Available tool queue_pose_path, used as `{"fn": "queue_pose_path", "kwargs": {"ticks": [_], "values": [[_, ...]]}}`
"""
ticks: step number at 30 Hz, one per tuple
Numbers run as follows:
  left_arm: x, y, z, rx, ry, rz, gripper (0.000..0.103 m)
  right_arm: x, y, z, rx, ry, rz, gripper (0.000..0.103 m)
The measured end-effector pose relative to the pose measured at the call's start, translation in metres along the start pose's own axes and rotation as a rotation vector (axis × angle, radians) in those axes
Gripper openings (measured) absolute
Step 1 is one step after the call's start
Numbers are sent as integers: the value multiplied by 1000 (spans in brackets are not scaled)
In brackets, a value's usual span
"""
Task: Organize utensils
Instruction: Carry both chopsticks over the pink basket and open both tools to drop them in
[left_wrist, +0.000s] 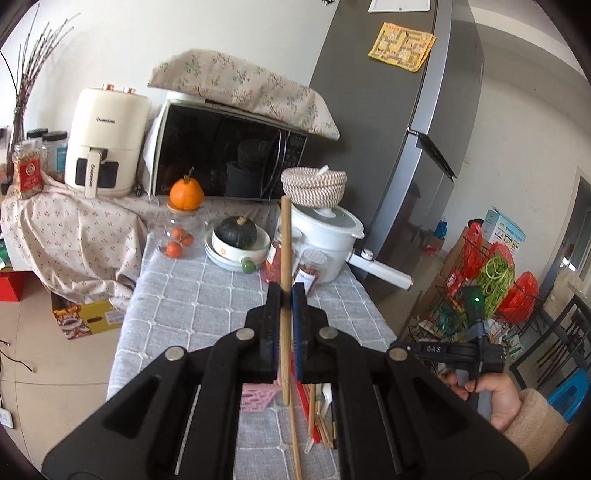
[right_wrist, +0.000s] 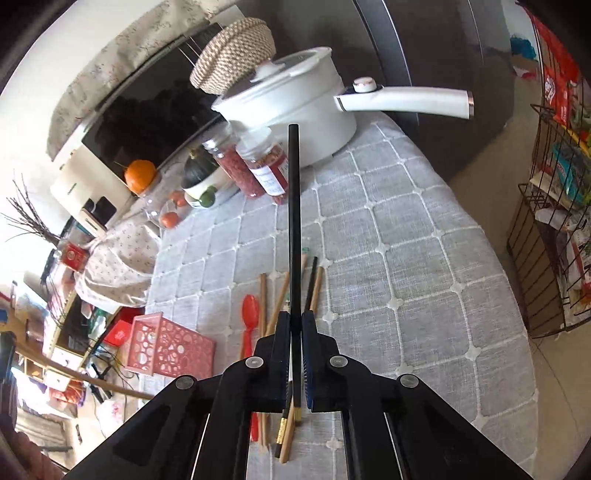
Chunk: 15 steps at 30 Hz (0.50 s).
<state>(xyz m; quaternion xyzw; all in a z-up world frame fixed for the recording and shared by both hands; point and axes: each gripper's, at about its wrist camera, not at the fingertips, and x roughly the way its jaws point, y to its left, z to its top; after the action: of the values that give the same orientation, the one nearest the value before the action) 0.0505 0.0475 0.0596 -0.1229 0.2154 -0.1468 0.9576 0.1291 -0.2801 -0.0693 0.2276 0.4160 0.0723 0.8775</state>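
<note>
The left gripper (left_wrist: 287, 291) was clamped on a wooden chopstick (left_wrist: 285, 236), which stood up between the jaws and rose well past their tips. The right gripper (right_wrist: 294, 319) was clamped the same way on a black chopstick (right_wrist: 294, 206), pinched near its lower end so that most of the length stuck out ahead. Both sticks were lifted clear of the table.

Doing this step well looked like a matter of keeping each stick straight in the jaws and lowering it end-first into the pink basket (right_wrist: 168, 350). A slow descent would suit, since a long thin stick held near one end can pivot or slip if its tip catches the rim.

Just below the right gripper lay the loose pile (right_wrist: 284, 295) of remaining chopsticks, mostly pale wood with one or two dark ones, crossed over each other. A glossy red plastic spoon (right_wrist: 250, 314) lay beside them, and the pink basket, a box of perforated plastic, stood just beyond the spoon.

The tablecloth (right_wrist: 406, 240) was grey woven fabric quilted into squares by raised white stitching. Farther back stood two clear jars (right_wrist: 258, 166) of red contents, then a smooth white pot (right_wrist: 295, 107) with a long handle, with a coiled woven basket (right_wrist: 232, 55) touching its lid.
</note>
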Motion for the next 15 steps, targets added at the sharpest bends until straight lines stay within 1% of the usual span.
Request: {"fn": "queue_pose_path", "kwargs": {"ticks": [3, 5, 8, 10, 11, 13, 15], "values": [[-5, 3, 6, 5, -67, 38, 7, -18, 14, 1, -23, -63, 25, 6], [-4, 4, 7, 27, -97, 69, 7, -31, 24, 0, -49, -109, 36, 6], [6, 7, 6, 61, -117, 106, 7, -46, 38, 1, -81, -174, 47, 6], [17, 11, 1, 70, -134, 100, 7, -54, 46, 2, -105, -207, 69, 6], [25, 14, -2, 79, -133, 104, 7, -58, 50, 2, -120, -222, 82, 6], [44, 20, -8, 86, -90, 135, 7, -64, 60, 1, -145, -242, 112, 6], [57, 28, -10, 50, -52, 135, 7, -68, 69, -1, -167, -253, 144, 6]]}}
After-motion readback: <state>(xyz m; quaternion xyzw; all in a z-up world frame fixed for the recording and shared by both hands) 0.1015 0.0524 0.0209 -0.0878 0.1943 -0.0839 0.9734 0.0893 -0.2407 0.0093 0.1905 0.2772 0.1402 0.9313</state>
